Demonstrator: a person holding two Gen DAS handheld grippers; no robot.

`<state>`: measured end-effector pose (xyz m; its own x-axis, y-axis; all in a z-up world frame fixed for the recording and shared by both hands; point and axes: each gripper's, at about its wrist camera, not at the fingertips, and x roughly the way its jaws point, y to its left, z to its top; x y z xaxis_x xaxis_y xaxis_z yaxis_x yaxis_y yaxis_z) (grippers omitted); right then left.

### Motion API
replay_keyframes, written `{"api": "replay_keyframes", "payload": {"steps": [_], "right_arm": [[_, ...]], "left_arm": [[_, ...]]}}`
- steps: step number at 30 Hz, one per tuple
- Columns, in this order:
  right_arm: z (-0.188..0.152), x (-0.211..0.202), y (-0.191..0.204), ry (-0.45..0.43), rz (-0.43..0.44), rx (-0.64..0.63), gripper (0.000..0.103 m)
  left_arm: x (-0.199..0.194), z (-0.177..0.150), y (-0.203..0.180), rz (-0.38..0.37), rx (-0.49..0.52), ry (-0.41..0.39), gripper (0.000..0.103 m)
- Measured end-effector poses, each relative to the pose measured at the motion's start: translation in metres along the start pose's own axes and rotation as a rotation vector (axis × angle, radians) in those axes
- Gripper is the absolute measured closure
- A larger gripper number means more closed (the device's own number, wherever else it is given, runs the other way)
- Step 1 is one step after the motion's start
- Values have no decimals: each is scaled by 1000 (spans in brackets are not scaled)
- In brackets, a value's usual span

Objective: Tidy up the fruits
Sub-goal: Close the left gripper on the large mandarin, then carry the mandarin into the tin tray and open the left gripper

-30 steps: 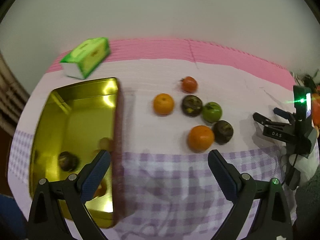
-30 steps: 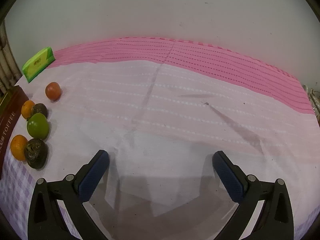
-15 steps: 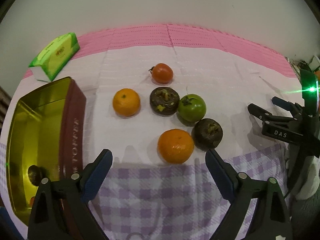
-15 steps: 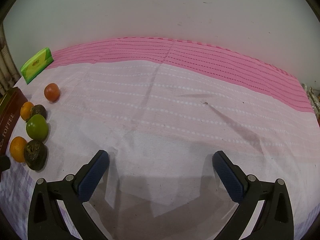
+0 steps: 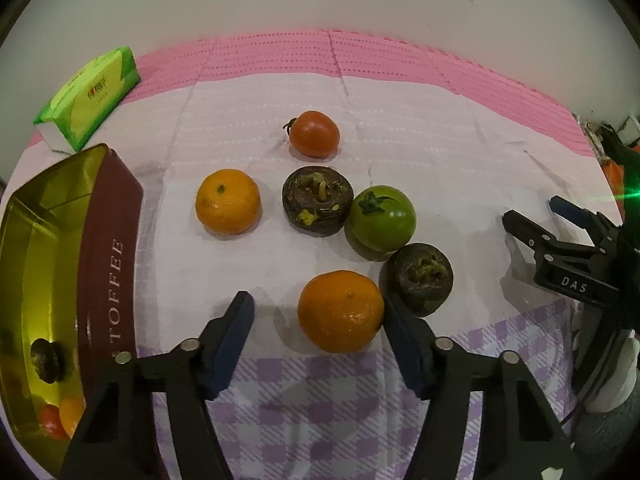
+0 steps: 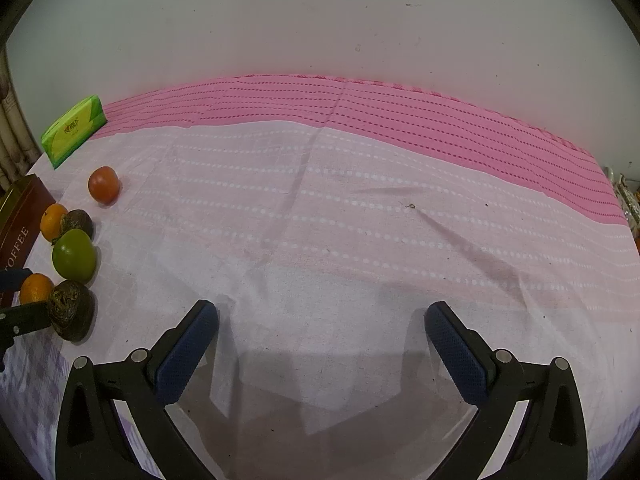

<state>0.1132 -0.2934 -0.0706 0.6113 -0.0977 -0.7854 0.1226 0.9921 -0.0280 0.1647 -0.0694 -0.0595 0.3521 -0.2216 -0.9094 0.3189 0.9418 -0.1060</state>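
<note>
Between the left gripper's (image 5: 316,312) parted jaws, near orange (image 5: 340,310) against the right-hand one.

My open left gripper (image 5: 316,312) straddles the near round orange (image 5: 339,310); a dark wrinkled fruit (image 5: 417,278) crowds my right finger.

Both the left gripper (image 5: 316,312) and right gripper (image 6: 320,320) hold fingers spread.

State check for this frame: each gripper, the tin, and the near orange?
left gripper: open, fingers either side of the near orange, not closed on it
right gripper: open, empty, above bare cloth
toffee tin: lid off, some fruit inside
near orange: on the cloth, next to a dark fruit
</note>
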Motion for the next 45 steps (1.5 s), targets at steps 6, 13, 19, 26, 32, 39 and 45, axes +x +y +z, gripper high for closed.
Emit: {"api": "replay_keyframes", "payload": {"steps": [6,13,19,26,32,39,45], "right_arm": [[0,0,0,0,0,0,0],[0,0,0,0,0,1,0],[-1,0,0,0,0,1,0],[-1,-1,0,0,0,2,0],[-1,-1,0,0,0,3,0],[-1,-1,-1,0,0,3,0],[-1,-1,-1,0,0,3,0]], "left_arm": [[-1,-4,0,-14,8,2,64],[-5,-12,1,-22,0,-2,64],[-7,-18,-1,-17,11,-9,64],[-8,-22,-2,-15,18,-19,64],[-8,-24,-2,-6,37,-27,64],[-12,-28,0,-15,28,-24,65],[-22,-28,1,-15,20,-34,65]]}}
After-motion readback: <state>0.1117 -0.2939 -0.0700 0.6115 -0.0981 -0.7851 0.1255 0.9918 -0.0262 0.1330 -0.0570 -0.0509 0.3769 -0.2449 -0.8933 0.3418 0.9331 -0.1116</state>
